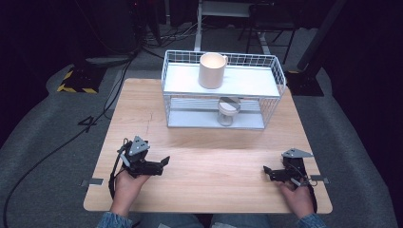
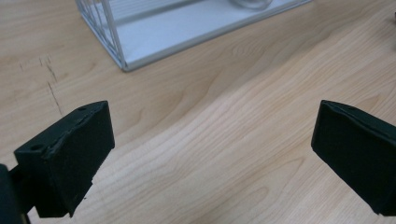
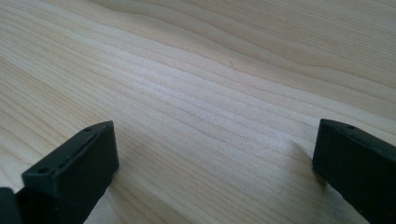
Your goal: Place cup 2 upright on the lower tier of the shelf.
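A white wire rack (image 1: 223, 90) with two shelves stands at the back of the wooden table (image 1: 209, 156). On its top shelf sits a cream mug (image 1: 212, 70); on the lower shelf a small glass cup (image 1: 228, 110). My left gripper (image 1: 164, 164) rests low at the table's front left, open, pointing right with nothing between its jaws. At the front right my right gripper (image 1: 266, 172) is open too, pointing left over bare wood. In the left gripper view (image 2: 212, 154) the rack's near corner (image 2: 122, 63) lies ahead. The right gripper view (image 3: 215, 163) looks along the tabletop.
The table (image 2: 224, 121) is light wood with faint dark scratches (image 2: 52, 88) near the rack. Grey carpet (image 1: 43, 137) surrounds it, with cables (image 1: 62, 142) on the left and a yellow-black marked plate (image 1: 78, 78) at the back left. Desk legs and chairs stand in the dark behind.
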Available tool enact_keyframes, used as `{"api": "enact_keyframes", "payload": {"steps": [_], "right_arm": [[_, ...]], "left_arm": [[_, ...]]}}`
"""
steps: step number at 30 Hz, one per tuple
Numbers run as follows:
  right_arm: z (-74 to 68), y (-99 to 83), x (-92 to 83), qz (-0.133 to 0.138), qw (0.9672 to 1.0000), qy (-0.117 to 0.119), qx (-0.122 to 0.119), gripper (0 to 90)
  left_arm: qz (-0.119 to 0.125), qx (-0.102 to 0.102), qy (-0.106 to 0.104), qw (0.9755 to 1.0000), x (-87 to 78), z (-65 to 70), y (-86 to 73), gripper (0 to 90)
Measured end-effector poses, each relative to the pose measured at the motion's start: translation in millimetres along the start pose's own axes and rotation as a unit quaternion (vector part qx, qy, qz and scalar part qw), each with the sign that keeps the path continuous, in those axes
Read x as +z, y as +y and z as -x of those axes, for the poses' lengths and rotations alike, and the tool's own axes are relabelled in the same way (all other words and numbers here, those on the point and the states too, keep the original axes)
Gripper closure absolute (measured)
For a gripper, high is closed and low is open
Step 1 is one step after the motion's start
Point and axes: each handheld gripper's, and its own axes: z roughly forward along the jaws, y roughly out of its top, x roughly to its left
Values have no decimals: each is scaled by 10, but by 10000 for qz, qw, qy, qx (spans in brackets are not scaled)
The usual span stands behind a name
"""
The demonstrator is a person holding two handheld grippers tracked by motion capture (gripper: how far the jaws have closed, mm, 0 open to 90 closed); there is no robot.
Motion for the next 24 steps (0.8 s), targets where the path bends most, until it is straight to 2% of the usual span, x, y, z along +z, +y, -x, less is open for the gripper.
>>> {"api": "enact_keyframes", "payload": {"steps": [10,13,24], "right_arm": [[0,0,0,0,10000,-1,0,3],[0,0,0,0,10000,0,1,3],[0,0,0,0,10000,0,-1,3]], "left_arm": [[-356,-69,45,9993,182,21,-236,1],[-525,-8,50,9986,233,49,-286,1],[-824,-18,26,9966,321,22,-369,0]]}}
